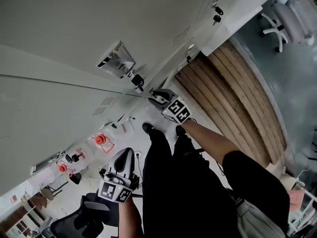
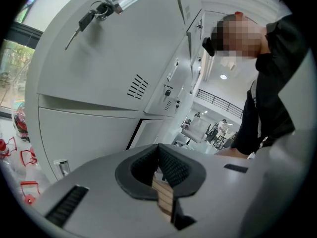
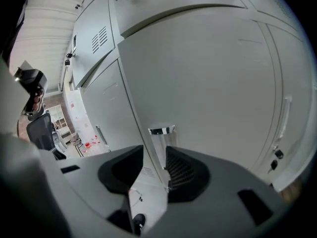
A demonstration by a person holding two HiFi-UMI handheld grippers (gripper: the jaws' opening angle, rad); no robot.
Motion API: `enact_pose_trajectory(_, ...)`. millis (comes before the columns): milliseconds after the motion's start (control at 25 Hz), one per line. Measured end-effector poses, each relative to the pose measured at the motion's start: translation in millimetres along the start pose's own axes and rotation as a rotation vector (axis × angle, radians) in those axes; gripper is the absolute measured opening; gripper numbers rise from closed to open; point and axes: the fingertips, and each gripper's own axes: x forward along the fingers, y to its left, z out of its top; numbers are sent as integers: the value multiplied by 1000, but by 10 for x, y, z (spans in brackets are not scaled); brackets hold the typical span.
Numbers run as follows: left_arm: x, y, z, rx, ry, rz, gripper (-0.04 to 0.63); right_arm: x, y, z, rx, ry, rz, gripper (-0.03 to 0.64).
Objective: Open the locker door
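Observation:
Grey locker doors (image 1: 64,29) fill the upper left of the head view. One door has a metal recessed handle (image 1: 116,59) with a black key (image 1: 137,80) hanging in the lock just below it. My right gripper (image 1: 157,97) is close to that key, a little apart from the door. In the right gripper view its jaws (image 3: 154,157) stand open and empty, pointing at a door (image 3: 208,73) and a handle recess (image 3: 161,131). My left gripper (image 1: 124,157) hangs low by the person's leg; its pads (image 2: 158,150) are shut on nothing, below a keyed lock (image 2: 106,4).
A wooden floor strip (image 1: 233,93) runs along the locker base. A white office chair (image 1: 287,19) stands at the top right and a black chair (image 1: 79,217) at the lower left. Red items (image 1: 101,139) lie on the floor. The person's dark trousers (image 1: 183,182) fill the bottom centre.

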Motion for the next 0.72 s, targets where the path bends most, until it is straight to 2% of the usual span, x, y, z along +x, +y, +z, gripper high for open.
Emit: enact_pose_trajectory(720, -99, 108, -83, -15, 18, 27, 15, 219, 31, -43, -71, 29, 22, 135)
